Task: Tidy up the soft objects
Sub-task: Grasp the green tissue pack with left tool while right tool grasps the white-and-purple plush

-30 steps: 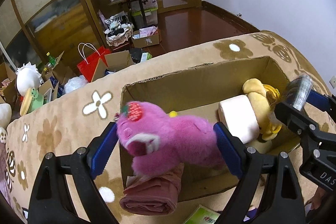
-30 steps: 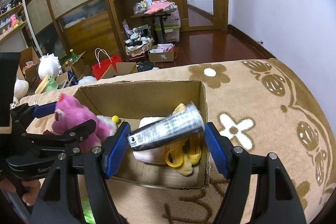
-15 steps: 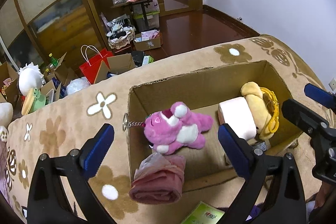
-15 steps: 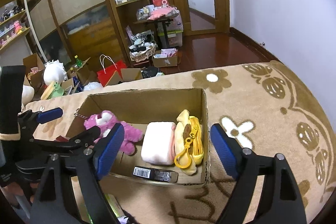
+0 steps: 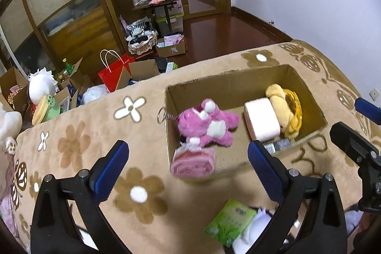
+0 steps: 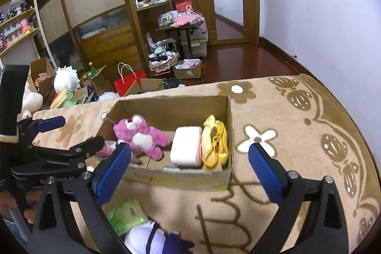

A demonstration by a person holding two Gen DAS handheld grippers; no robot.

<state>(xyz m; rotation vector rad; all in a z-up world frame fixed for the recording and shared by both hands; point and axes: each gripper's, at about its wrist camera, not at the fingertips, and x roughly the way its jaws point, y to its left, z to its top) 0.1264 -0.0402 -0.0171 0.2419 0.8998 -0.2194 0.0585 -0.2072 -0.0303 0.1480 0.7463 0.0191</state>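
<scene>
So I'm working on this big tan rug-covered surface (image 6: 297,125) with the flower pattern, and the cardboard box (image 5: 228,85) sitting on it is filling up nicely: the pink plush bear (image 5: 207,123) is in there on its back, next to it the pale pink roll (image 5: 260,122), then the yellow plush (image 5: 285,108) against the far end wall, plus a rolled pink cloth (image 5: 193,162) in the near corner and a dark tube (image 5: 277,144) along the near wall. I'd say that's more than half done. Still out on the rug near me: a green tissue pack (image 6: 126,216) and a white-and-purple plush (image 6: 147,239), so those look like what's left. My left gripper (image 5: 185,168) is spread wide with nothing in it, and my right gripper (image 6: 190,171) is opening, also nothing between the jaws. Room behind is a mess tbh: wooden shelves, a red gift bag (image 6: 129,83), boxes on the dark wood floor.
</scene>
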